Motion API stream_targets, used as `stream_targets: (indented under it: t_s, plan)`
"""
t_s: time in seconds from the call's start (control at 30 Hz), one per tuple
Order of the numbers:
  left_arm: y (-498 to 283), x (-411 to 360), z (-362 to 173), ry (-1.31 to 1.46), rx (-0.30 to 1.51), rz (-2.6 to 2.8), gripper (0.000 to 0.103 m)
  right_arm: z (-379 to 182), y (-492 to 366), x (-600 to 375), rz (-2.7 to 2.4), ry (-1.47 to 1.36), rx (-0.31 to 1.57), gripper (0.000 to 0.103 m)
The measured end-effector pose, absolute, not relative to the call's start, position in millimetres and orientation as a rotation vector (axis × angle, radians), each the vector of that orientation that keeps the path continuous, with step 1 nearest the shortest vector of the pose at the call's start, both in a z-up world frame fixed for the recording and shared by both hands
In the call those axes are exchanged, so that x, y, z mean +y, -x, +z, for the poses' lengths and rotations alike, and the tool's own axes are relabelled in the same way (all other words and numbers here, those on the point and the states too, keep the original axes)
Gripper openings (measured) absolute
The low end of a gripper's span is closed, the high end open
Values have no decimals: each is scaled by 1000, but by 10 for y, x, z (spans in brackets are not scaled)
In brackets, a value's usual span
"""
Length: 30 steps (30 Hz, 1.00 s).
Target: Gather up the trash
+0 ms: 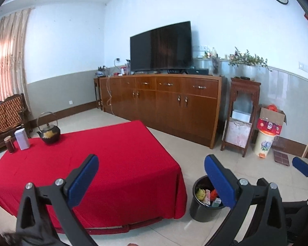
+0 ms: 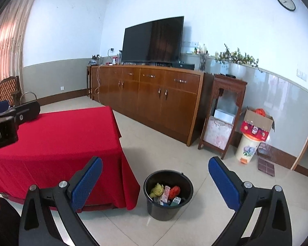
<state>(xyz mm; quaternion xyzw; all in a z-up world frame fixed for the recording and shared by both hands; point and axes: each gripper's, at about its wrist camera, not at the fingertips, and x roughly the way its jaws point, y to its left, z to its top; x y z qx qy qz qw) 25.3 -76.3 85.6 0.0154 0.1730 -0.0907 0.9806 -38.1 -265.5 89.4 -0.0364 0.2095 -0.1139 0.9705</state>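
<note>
From the left wrist view, our left gripper (image 1: 151, 165) holds its 2 blue-padded fingers wide apart, empty, above the red-clothed table (image 1: 117, 153). The round black plastic bin (image 1: 203, 209) stands on the floor beside it.

From the right wrist view, our right gripper (image 2: 155, 167) is likewise spread wide, empty. The bin (image 2: 168, 194) holds the crumpled wrappers and small cartons (image 2: 166, 193).

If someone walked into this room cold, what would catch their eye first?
Probably the bright red tablecloth covering the low table at the left, with a dark teapot near its far corner. Next, the black bin on the floor beside it, holding colourful trash, and the big dark TV on the wooden cabinet.
</note>
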Motion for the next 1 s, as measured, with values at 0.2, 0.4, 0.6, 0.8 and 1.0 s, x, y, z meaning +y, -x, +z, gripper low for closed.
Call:
stream_targets:
  t_s: [0.2,0.4,0.6,0.8,1.0]
  plan:
    - [-252,-611,757,14,360,-161,103,832,307,-2587,-209,80,442,103]
    - [-196,-648,710,20,375,-167,103,803,314,-2634,-213,66,452,103]
    - [-173,-725,700,-7,379,-170,103,792,333,-2715,-227,50,452,103]
    - [-142,-770,714,-17,378,-174,103,756,357,-2790,-237,32,457,103]
    - [-137,-790,723,-23,379,-178,103,743,355,-2839,-241,20,463,103]
